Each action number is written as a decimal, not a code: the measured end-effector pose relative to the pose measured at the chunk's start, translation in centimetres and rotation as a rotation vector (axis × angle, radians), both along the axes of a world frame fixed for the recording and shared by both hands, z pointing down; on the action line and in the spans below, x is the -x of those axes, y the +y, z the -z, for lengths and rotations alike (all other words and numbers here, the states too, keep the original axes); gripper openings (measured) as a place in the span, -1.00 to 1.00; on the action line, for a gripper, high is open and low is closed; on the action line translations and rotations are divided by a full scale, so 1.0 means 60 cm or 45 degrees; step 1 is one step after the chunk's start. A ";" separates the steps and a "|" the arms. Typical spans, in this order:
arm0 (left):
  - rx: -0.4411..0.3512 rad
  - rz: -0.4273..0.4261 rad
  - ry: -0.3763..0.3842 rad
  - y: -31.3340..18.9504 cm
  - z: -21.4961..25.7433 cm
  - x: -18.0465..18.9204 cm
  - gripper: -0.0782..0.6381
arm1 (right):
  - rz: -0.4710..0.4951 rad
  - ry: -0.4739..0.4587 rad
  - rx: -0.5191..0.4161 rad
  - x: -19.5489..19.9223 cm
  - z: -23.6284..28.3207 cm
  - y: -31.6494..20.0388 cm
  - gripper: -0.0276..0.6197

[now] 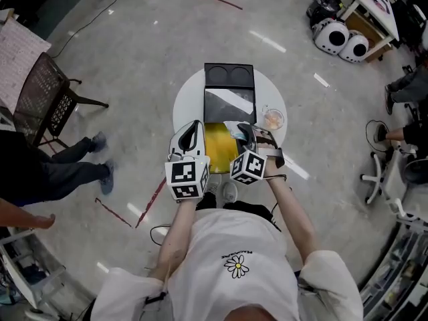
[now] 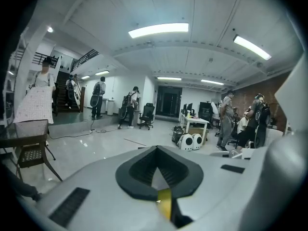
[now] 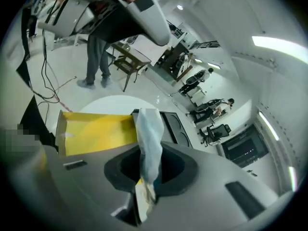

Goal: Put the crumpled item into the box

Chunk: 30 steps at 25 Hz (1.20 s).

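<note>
A yellow open box (image 1: 219,146) lies on the near half of the round white table (image 1: 187,99). My right gripper (image 1: 249,138) hovers over the box's right edge, shut on a crumpled pale blue-white wrapper (image 1: 237,130). In the right gripper view the crumpled wrapper (image 3: 148,138) stands up between the jaws of the right gripper (image 3: 150,150), with the yellow box (image 3: 96,131) just beyond. My left gripper (image 1: 189,138) hangs over the box's left edge. In the left gripper view the left gripper (image 2: 156,150) is shut and holds nothing, pointing out across the room.
A black tray (image 1: 229,89) with two round recesses sits at the table's far side. A clear cup (image 1: 273,119) stands on the right rim. A brown chair (image 1: 47,95) and a seated person's legs (image 1: 67,169) are at left; cables cross the floor.
</note>
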<state>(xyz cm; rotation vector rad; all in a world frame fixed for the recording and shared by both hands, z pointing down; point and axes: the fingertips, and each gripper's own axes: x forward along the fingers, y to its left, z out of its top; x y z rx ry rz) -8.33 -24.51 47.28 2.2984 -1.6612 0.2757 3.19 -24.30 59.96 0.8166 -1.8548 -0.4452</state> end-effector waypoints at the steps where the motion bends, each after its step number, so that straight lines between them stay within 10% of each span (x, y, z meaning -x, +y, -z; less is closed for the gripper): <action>1: 0.008 -0.003 0.001 0.000 -0.005 0.000 -0.78 | 0.017 0.026 0.008 0.004 -0.012 0.001 -0.77; 16: 0.118 -0.038 -0.021 0.007 -0.070 0.003 -0.78 | -0.023 0.158 0.293 0.009 -0.162 0.005 -0.75; 23: 0.168 -0.035 -0.017 0.020 -0.104 0.002 -0.78 | -0.137 0.070 0.493 0.005 -0.207 0.020 -0.13; 30: 0.197 -0.049 -0.004 0.028 -0.122 0.002 -0.78 | -0.130 0.054 0.600 0.011 -0.216 0.045 0.04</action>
